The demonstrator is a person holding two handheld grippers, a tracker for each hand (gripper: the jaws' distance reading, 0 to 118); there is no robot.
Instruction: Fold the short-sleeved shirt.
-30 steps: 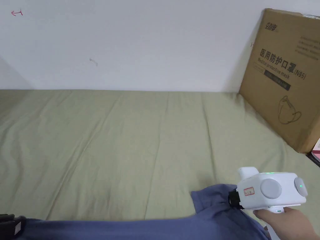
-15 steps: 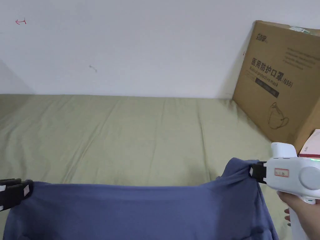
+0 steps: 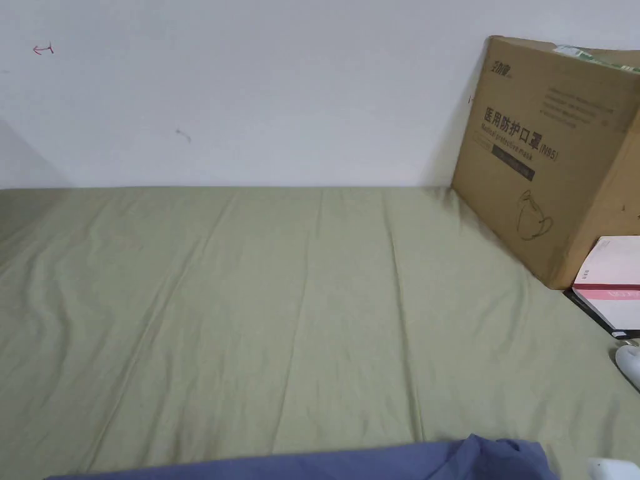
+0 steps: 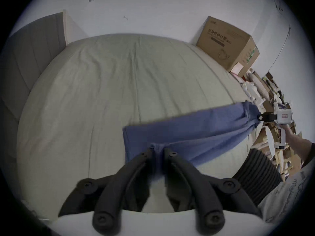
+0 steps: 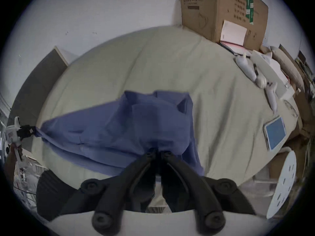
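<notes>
Basically pre-fold: left gripper (image 4: pixel 157 148) and right gripper (image 5: pixel 159 152) each clamp the blue shirt (image 4: pixel 196 132), stretched over the bed (image 3: pixel 281 300); no fold made yet.

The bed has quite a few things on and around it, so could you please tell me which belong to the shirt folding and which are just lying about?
Part of the job:
- blue shirt
- left claw, shut on the shirt
- right claw, shut on the shirt
- green bedsheet, the work surface

Lying about:
- cardboard box
- pink and white booklet
- tablet
</notes>
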